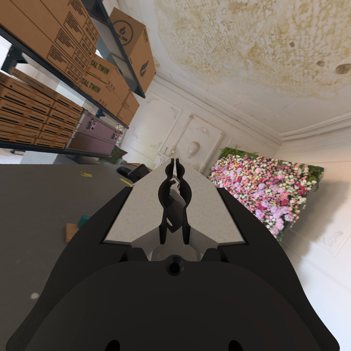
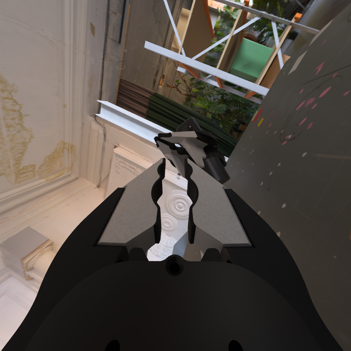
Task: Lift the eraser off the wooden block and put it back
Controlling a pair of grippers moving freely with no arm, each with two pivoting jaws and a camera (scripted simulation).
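Observation:
In the left wrist view a teal eraser [image 1: 83, 221] lies on a light wooden block [image 1: 71, 234] on the dark grey table [image 1: 47, 199]. Both sit low and left of my left gripper [image 1: 174, 161], and its left finger hides part of them. My left gripper is shut with nothing between its tips, held above the table. My right gripper [image 2: 175, 164] is open and empty and points at the left gripper [image 2: 182, 146] close ahead. The right gripper also shows in the left wrist view [image 1: 137, 171]. The eraser and block do not show in the right wrist view.
Dark shelves with cardboard boxes [image 1: 57, 47] and a purple case [image 1: 95, 134] stand beyond the table's far left. A flower wall [image 1: 266, 190] is at the right. In the right wrist view the table [image 2: 303, 171] fills the right side, with a rack holding a green box [image 2: 250, 57] beyond.

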